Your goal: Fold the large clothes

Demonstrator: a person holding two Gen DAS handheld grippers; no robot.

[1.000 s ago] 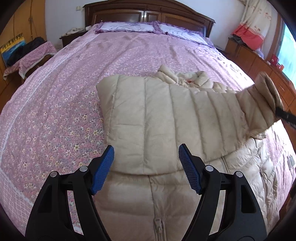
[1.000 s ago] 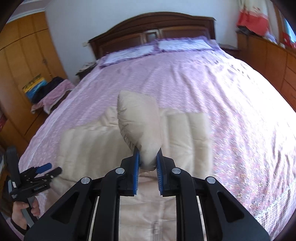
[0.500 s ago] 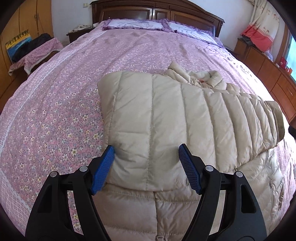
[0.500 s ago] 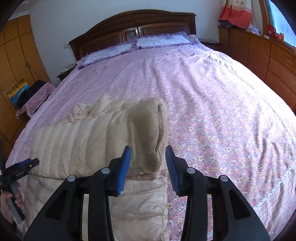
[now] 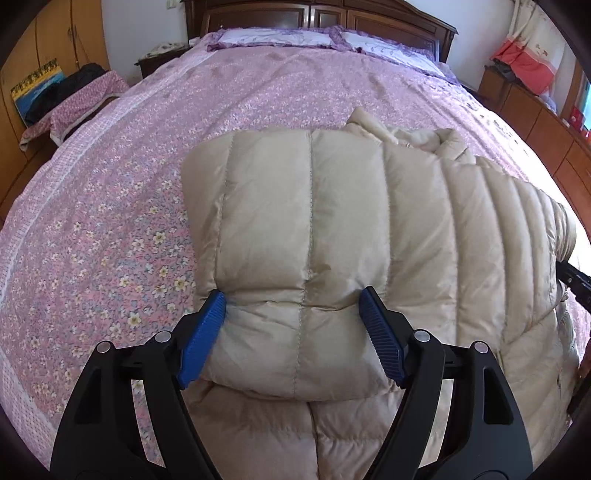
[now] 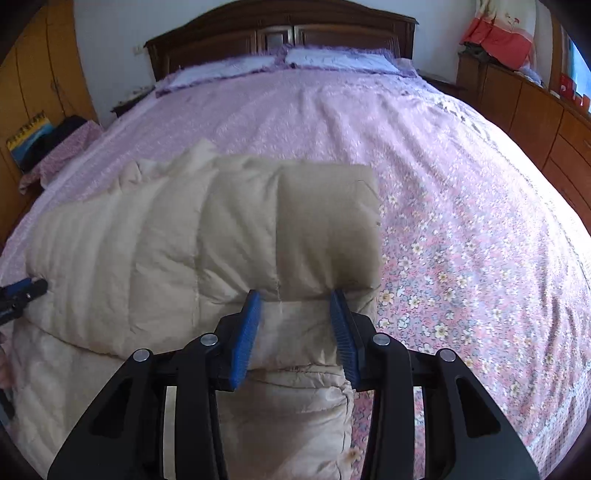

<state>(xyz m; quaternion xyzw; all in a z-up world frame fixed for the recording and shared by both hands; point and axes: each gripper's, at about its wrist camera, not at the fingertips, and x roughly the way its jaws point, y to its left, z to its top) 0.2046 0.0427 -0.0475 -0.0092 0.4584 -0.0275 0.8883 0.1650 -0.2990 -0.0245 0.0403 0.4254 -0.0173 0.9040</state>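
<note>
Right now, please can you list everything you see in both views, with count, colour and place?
down jacket: one, beige, folded across the near part of the bed
bedspread: one, pink floral, covering the bed
pillows: two, pale purple, at the headboard
headboard: one, dark wood, far end
cabinets: light wood, along the right wall
red cloth: one, hanging at far right
left gripper: black with blue pads, jaws wide, jacket's left end between them
right gripper: black with blue pads, jaws just opened, jacket's right end between them
</note>
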